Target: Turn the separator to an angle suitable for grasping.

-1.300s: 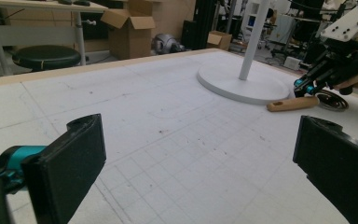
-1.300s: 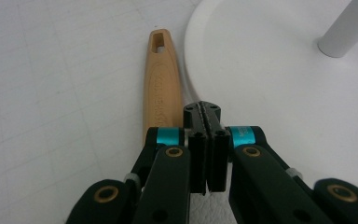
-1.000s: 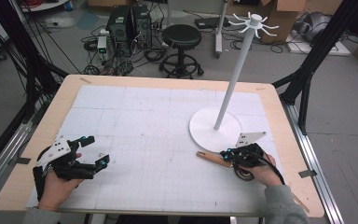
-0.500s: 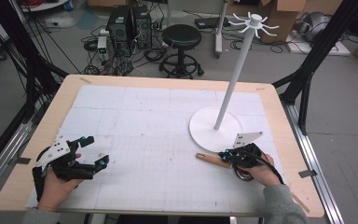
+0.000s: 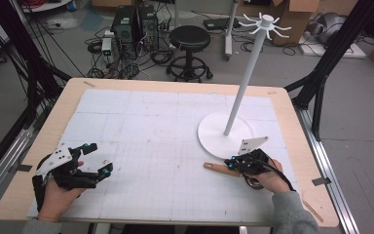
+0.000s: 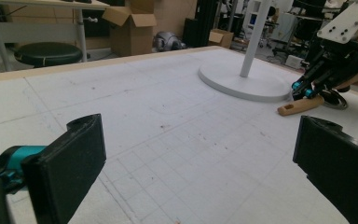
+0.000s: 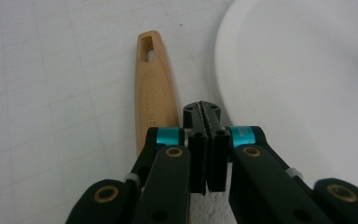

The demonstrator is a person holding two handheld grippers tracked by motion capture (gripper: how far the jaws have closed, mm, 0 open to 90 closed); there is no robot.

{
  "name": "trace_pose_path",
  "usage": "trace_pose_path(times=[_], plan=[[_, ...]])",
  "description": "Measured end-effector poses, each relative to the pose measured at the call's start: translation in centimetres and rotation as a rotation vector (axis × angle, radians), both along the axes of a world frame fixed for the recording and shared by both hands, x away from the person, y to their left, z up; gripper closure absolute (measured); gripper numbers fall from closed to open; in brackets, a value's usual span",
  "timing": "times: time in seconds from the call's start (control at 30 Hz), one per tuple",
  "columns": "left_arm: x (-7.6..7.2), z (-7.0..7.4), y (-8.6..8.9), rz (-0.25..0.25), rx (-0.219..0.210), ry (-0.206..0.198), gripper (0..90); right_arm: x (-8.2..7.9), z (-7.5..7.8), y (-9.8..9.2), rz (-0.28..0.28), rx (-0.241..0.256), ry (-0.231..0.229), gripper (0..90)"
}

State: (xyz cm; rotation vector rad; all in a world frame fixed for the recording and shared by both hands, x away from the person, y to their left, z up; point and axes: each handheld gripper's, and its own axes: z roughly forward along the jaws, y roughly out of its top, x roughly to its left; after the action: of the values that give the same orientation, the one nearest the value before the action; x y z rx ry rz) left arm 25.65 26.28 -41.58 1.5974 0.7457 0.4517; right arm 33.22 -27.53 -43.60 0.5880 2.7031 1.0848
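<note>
From above, the right gripper (image 5: pixel 234 163) sits over a wooden handle (image 5: pixel 215 166) near the table's (image 5: pixel 39 146) right front edge, beside the white stand base (image 5: pixel 214 136). It has barely moved. The left gripper (image 6: pixel 191 154) gapes wide (nothing inside). Close up, the right jaws look pressed together, maybe beside the handle (image 7: pixel 156 93); open first, then straddle it.

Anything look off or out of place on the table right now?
Nothing stands out. The wooden handle lies flat on the mat beside the white stand base, undamaged. The right gripper sits above it with jaws shut, not around it. The left gripper rests open at the near left.
</note>
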Motion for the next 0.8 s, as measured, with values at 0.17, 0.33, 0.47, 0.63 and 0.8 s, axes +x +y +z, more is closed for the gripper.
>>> trace_pose_path(times=[0.17, 0.33, 0.47, 0.63, 0.8], plan=[[-0.1, 0.0, 0.1, 0.003, -0.001, 0.001, 2.9, 0.0, 0.0, 0.3, 0.008, -0.004, 0.008, 90.0], [-0.2, 0.0, 0.2, 0.008, 0.000, 0.004, 2.9, 0.1, 0.0, 0.8, 0.028, -0.006, 0.015, 90.0], [-0.2, 0.0, 0.3, 0.006, 0.002, 0.002, 2.9, 0.2, 0.0, 1.1, 0.036, -0.006, 0.019, 90.0], [-0.3, 0.0, 0.4, 0.011, 0.000, 0.004, 2.9, 0.2, 0.0, 1.3, 0.042, -0.004, 0.033, 90.0], [-0.4, 0.0, 0.4, 0.010, -0.002, 0.003, 2.9, 0.3, 0.0, 1.5, 0.053, 0.000, 0.037, 90.0]])
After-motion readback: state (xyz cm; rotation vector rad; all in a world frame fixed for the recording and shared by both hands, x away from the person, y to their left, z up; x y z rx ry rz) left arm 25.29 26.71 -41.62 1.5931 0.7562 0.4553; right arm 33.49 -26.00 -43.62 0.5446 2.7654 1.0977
